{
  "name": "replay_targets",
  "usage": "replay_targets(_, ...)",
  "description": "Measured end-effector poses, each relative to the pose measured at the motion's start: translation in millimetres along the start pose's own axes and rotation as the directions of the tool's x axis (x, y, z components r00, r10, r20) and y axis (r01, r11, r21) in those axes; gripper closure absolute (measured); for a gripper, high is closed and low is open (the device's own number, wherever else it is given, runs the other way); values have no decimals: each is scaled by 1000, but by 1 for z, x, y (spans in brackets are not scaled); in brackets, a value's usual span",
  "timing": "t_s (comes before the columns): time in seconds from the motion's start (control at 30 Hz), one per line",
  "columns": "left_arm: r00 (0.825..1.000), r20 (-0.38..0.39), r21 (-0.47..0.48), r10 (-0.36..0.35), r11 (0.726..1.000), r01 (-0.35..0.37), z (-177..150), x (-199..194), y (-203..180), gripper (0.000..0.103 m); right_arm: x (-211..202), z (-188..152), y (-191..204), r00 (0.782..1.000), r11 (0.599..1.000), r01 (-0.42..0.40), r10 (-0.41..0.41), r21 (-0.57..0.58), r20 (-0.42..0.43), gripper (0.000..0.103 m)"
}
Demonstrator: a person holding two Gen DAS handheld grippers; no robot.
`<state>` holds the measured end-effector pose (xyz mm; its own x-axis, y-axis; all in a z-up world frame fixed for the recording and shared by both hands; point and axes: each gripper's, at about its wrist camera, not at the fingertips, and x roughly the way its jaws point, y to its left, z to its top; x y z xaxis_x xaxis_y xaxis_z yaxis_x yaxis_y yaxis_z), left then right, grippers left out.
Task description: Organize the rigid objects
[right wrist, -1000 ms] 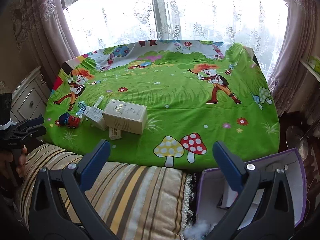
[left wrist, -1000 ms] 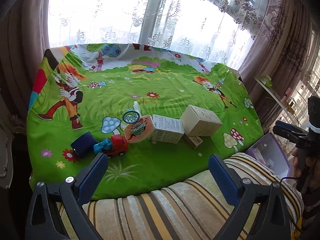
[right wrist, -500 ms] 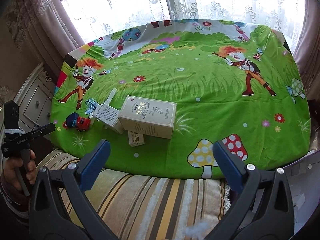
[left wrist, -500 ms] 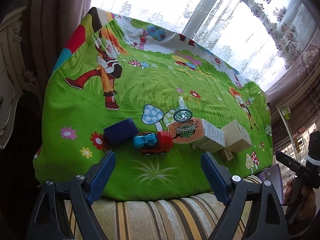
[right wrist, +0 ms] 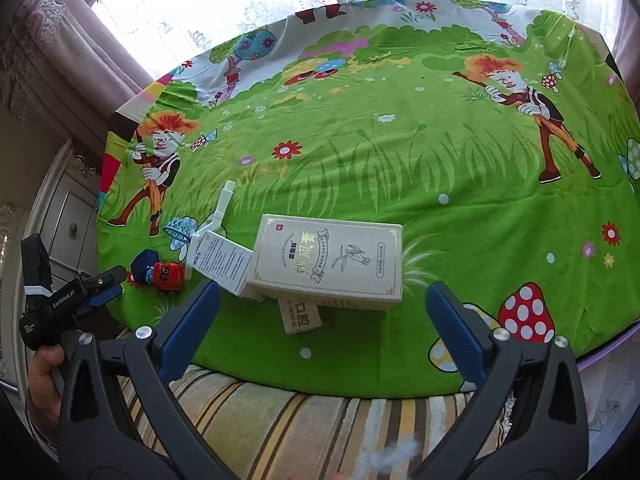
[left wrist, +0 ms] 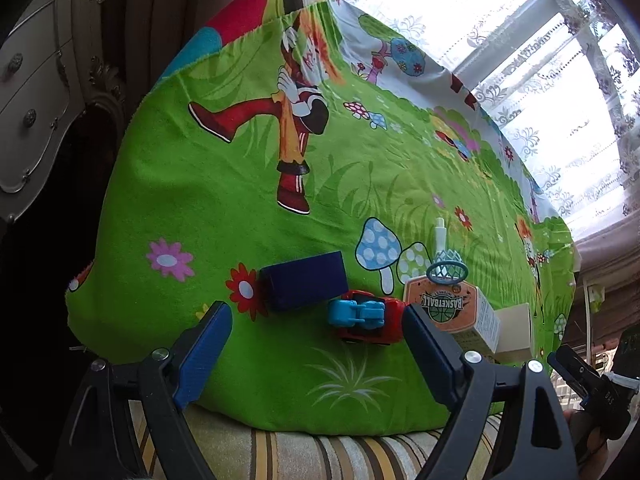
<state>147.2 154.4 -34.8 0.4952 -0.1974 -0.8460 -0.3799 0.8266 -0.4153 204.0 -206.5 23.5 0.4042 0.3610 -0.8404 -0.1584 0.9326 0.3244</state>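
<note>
Left wrist view: left gripper (left wrist: 316, 326) spread, empty, above a red toy car (left wrist: 370, 322) beside a navy block (left wrist: 306, 286). Right gripper (right wrist: 322, 300) spread, empty, over a cream box (right wrist: 328, 260) on green cloth (right wrist: 400, 152).

Bright green cartoon tablecloth (left wrist: 200, 200) with mushrooms and flowers, navy block (left wrist: 304, 286), red-and-blue toy car (left wrist: 366, 320), cream box (right wrist: 332, 264), striped beige-yellow cushion (right wrist: 280, 420), black tongs with blue pads (left wrist: 204, 356).
</note>
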Motion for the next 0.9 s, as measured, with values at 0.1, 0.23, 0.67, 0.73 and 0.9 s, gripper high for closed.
replay_targets(0.1,1000,-15,-61,8,998,-9,8,8,5,15,6,6,0,1000,1000,5,-5,25,-19,0)
replay_targets(0.23,1000,-26,-96,18,995,-20,15,14,1,15,10,11,2,999,999,1,1,44,-37,0)
replay_targets(0.67,994,-34,-30,100,994,-101,11,36,-14,49,26,16,-1,997,998,9,-5,61,-71,0)
replay_targets(0.73,996,-23,-33,85,996,-85,9,35,-14,49,30,16,0,997,998,14,-10,55,-75,0)
replay_targets(0.9,997,-7,-25,72,997,-72,5,32,-15,49,36,14,2,997,999,14,-11,46,-79,0)
